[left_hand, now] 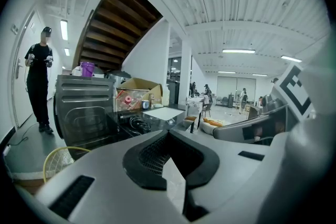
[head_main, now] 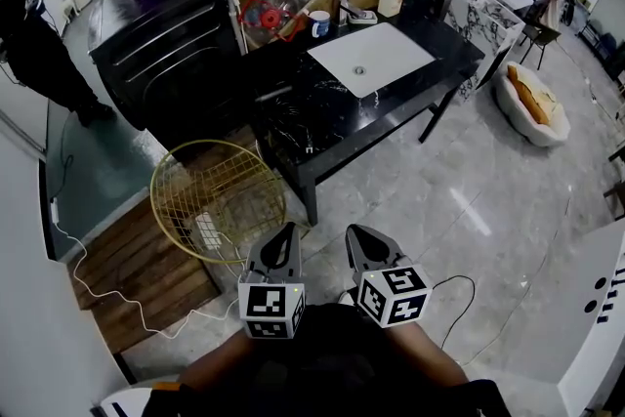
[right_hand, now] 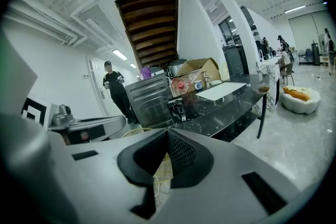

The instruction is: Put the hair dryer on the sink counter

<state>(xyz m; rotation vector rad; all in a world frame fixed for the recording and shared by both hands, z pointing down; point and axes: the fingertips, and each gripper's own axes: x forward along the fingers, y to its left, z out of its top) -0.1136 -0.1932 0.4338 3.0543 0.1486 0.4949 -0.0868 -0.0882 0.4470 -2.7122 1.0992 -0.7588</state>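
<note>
Head view only: left claw [head_main: 284, 231] and right claw [head_main: 355, 234] sit side by side at 6 o'clock, over the floor. Wire basket [head_main: 217, 200] is at their 10 o'clock. Black tabletop [head_main: 322, 117] with white sink [head_main: 371, 60] is at 12.

Gripper views alone show the stair underside [left_hand: 113, 23] and the person in black [left_hand: 39, 81] full-length beside the dark oven [left_hand: 84, 110].

Hair dryer [right_hand: 178, 108]: dark, corded, lying on the tabletop's oven end, at 8 o'clock of the sink. It is barely legible from the head view.

Both claws clenched, tips together. Nothing between them, touching nothing.
</note>
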